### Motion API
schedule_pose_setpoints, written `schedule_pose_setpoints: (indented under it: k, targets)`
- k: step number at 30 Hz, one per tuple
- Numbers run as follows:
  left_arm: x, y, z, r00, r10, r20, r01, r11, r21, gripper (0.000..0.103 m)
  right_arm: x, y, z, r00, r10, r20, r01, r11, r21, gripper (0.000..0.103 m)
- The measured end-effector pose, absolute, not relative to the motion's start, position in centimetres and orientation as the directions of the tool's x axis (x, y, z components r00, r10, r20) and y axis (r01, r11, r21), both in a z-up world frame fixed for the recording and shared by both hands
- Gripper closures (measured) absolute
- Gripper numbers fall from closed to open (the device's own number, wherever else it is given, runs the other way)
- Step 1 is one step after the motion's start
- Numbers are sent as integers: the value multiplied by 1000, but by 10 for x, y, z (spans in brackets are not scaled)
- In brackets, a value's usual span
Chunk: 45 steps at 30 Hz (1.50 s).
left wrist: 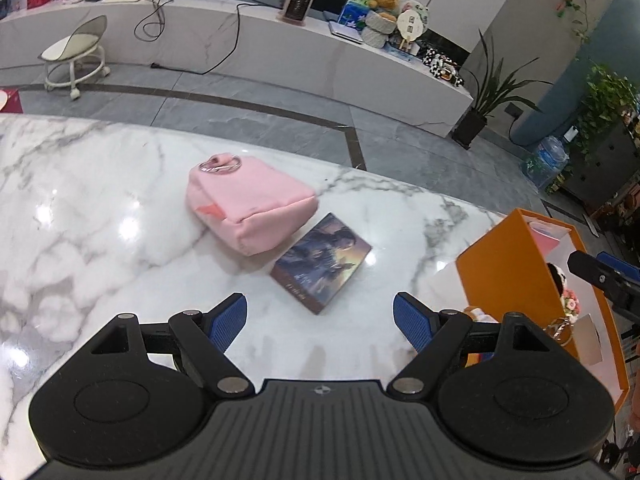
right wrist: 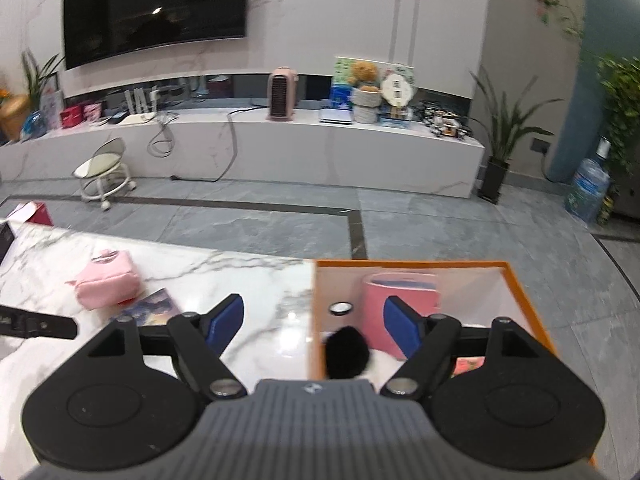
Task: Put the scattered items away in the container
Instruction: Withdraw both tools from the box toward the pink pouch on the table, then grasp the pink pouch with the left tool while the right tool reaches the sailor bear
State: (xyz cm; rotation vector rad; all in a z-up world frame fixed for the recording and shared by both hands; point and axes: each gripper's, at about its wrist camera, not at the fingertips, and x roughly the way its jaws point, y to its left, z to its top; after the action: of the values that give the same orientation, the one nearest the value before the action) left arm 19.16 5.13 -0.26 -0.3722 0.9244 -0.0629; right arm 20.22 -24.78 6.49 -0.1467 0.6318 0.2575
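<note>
A pink pouch (left wrist: 250, 204) with a metal ring lies on the marble table (left wrist: 80, 200). A picture book (left wrist: 322, 262) lies flat just in front of it. My left gripper (left wrist: 320, 320) is open and empty, just short of the book. The orange box (left wrist: 496, 264) stands at the right with a plush toy (left wrist: 560, 276) and small items inside. My right gripper (right wrist: 314, 322) is open and empty over the box's left wall (right wrist: 316, 304), above a black-and-white plush (right wrist: 346, 354) and a pink container (right wrist: 400, 292). The pouch (right wrist: 106, 280) and book (right wrist: 150, 306) show at the left.
The right gripper's finger (left wrist: 600, 276) shows at the right edge of the left wrist view. The table's far edge drops to a grey tiled floor (right wrist: 280, 224). A white stool (left wrist: 74, 56) and a long TV bench (left wrist: 280, 48) stand beyond.
</note>
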Motion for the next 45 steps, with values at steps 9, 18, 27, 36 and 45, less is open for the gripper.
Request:
schedule_pose_setpoints:
  k: [9, 18, 27, 36, 45]
  targets:
    - [193, 74, -21, 595, -213, -775, -150, 918, -367, 8, 200, -210, 50, 724, 266, -637, -395, 916, -67, 22]
    - [187, 82, -27, 573, -203, -794, -153, 925, -347, 8, 190, -181, 12, 502, 346, -793, -641, 764, -73, 18]
    - [188, 81, -32, 559, -212, -802, -149, 925, -349, 8, 176, -170, -25, 457, 254, -852, -748, 628, -214, 6]
    - [187, 114, -11, 613, -167, -772, -209, 908, -363, 8, 182, -172, -35, 470, 251, -846, -760, 603, -243, 16]
    - [184, 151, -5, 641, -136, -756, -290, 869, -402, 8, 204, -194, -12, 432, 341, -835, -666, 745, -40, 47]
